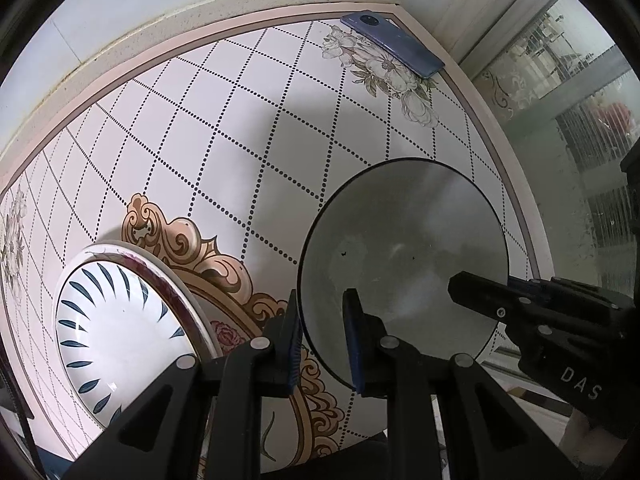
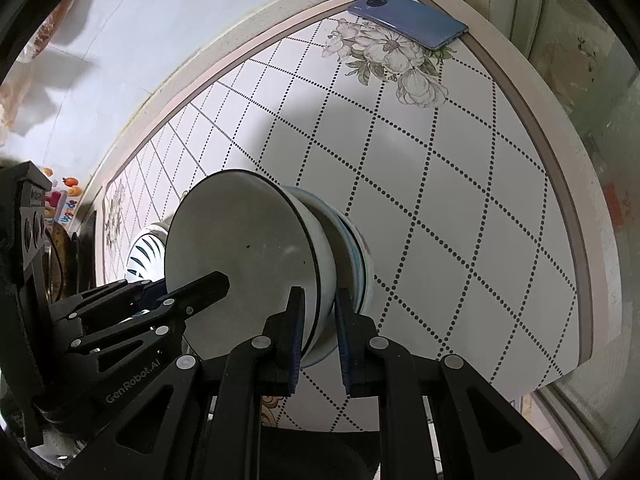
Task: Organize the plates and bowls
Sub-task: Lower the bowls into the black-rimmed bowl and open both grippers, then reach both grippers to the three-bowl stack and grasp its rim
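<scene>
Both grippers are clamped on the rim of the same white ceramic bowl with a thin dark rim [image 2: 248, 256], which sits as the top bowl of a small nested stack [image 2: 352, 268] standing on the white table with a dotted diamond pattern [image 2: 460, 208]. The left gripper [image 1: 322, 336] has its jaws nearly closed across the bowl's near-left rim, one pad outside and one inside; the right gripper [image 2: 320, 332] pinches the rim on the opposite side in the same way. If the bowl is being seated, it looks best to keep both hands level so that it settles squarely into the one below, then release one side at a time. The white plate with dark blue leaf strokes [image 1: 120, 328] lies just beside the stack, and a blue smartphone [image 2: 408, 20] rests well apart at the far corner.
</scene>
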`<state>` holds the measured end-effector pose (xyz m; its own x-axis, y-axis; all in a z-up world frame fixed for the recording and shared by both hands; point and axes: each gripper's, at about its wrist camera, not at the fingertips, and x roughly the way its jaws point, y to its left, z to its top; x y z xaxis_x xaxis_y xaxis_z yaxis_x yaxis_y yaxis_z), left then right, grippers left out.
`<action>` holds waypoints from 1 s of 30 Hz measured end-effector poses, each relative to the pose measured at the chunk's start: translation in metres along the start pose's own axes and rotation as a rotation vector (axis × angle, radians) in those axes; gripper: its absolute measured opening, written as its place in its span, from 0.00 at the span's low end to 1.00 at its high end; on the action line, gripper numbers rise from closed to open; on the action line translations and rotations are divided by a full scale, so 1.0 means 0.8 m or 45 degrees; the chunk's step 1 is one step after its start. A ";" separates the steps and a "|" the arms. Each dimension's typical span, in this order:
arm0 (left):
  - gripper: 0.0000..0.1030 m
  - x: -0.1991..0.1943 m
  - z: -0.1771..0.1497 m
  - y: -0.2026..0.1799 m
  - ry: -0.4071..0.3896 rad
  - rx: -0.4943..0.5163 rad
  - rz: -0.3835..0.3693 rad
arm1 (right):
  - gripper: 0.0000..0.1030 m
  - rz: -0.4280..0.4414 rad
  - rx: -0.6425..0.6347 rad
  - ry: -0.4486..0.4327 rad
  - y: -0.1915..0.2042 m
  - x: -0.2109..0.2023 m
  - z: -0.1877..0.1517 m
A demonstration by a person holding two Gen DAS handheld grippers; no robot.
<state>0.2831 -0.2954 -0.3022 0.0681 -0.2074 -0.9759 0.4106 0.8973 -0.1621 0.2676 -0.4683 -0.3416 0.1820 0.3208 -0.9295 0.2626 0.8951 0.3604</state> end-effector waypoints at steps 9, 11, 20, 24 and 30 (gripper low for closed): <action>0.18 -0.054 -0.013 0.006 -0.066 -0.003 0.023 | 0.50 -0.033 0.045 -0.041 0.002 -0.029 -0.004; 0.20 -0.076 -0.018 0.006 -0.109 0.001 0.022 | 0.72 -0.045 0.031 -0.071 0.008 -0.044 -0.009; 0.35 -0.162 -0.039 0.005 -0.241 0.022 0.010 | 0.88 -0.186 -0.042 -0.253 0.044 -0.138 -0.046; 0.63 -0.191 -0.051 0.003 -0.286 0.045 -0.004 | 0.89 -0.215 -0.049 -0.333 0.058 -0.176 -0.068; 0.85 -0.220 -0.065 0.005 -0.325 0.053 -0.026 | 0.92 -0.248 -0.063 -0.417 0.080 -0.219 -0.091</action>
<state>0.2255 -0.2354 -0.1390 0.2846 -0.3213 -0.9032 0.4510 0.8763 -0.1696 0.1836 -0.4446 -0.1612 0.4284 0.0344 -0.9029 0.2777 0.9459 0.1678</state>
